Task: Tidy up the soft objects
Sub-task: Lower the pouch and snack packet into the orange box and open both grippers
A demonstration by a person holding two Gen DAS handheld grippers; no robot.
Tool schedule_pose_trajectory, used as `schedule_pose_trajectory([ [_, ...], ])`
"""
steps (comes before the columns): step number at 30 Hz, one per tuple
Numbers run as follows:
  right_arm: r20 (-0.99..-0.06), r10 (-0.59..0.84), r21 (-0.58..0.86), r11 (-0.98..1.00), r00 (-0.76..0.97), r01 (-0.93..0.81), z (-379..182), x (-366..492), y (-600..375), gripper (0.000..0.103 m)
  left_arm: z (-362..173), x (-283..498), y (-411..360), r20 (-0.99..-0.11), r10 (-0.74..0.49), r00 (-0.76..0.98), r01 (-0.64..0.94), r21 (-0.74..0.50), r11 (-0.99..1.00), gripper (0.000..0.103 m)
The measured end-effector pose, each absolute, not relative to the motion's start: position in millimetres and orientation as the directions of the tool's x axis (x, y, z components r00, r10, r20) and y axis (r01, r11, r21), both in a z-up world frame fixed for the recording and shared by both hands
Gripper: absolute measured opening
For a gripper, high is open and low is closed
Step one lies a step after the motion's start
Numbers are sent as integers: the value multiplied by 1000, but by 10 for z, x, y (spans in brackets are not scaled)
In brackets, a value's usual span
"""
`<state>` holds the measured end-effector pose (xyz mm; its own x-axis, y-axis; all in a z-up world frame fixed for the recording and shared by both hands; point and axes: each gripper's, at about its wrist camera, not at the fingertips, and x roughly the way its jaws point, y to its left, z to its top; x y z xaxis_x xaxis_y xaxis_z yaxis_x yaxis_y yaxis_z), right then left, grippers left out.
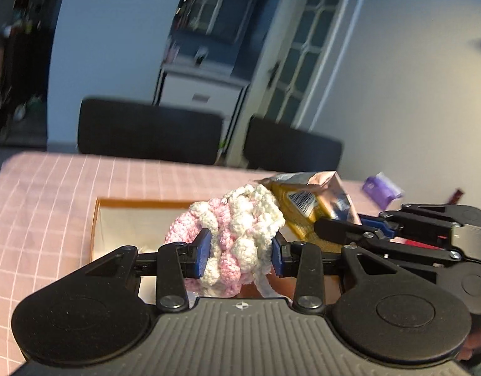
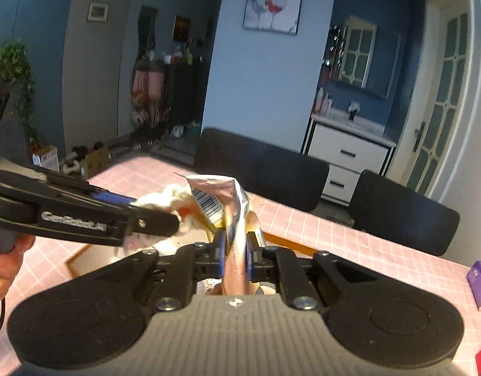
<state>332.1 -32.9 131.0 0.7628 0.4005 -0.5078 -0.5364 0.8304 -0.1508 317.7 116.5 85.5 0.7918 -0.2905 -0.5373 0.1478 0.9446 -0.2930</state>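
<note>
Here we grip a crocheted pouch [image 1: 237, 235] in the left tool [image 1: 240, 252] and a foil packet [image 2: 231, 206] in the right tool [image 2: 235, 252], touching above the wooden tray [image 1: 96, 219]; pink checked tabletop [image 1: 46, 194] spreads left.

Left gripper [image 1: 240, 252]: matte black plastic, ribbed grey body, blue finger pads [image 1: 203, 252], silver screws. Right gripper [image 2: 235, 252]: same build, blue pads.

A table under a pink checked cloth [image 1: 52, 194] carries an orange-rimmed box [image 1: 95, 219] and a purple packet [image 2: 478, 282]
</note>
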Motion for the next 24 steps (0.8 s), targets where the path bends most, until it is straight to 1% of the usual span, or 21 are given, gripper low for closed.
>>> schedule_pose_trajectory([
  [3,-556,393,-144,822,733,-550,1175,3572,-214,10,642,3427,1229,-606,-278,745,99,-312,945,44],
  [6,-589,370,-169,813,719,-557,1041,3772,-98,10,445,3587,1298,-651,-261,713,47,-326,944,44],
  [12,-621,321,-246,786,715,-567,781,3955,59,10,267,3668,1345,-689,-216,692,2,-296,955,44],
  [16,-634,299,-265,782,713,-564,699,4048,112,11,213,3701,1339,-706,-200,679,-14,-285,958,44],
  [18,-637,298,-269,778,711,-567,679,4058,101,12,222,3734,1316,-715,-190,673,-15,-270,963,47],
  [20,-642,300,-265,777,705,-571,669,4056,84,15,245,3755,1290,-721,-180,669,-15,-255,967,53],
  [22,-643,304,-260,776,703,-574,684,4068,99,22,283,3745,1280,-719,-167,675,-22,-245,969,55],
  [23,-640,301,-262,779,706,-570,692,4056,93,24,305,3739,1277,-718,-155,679,-28,-236,971,58],
  [24,-637,294,-268,782,712,-562,701,4043,88,35,328,3725,1280,-713,-145,686,-34,-229,973,65],
])
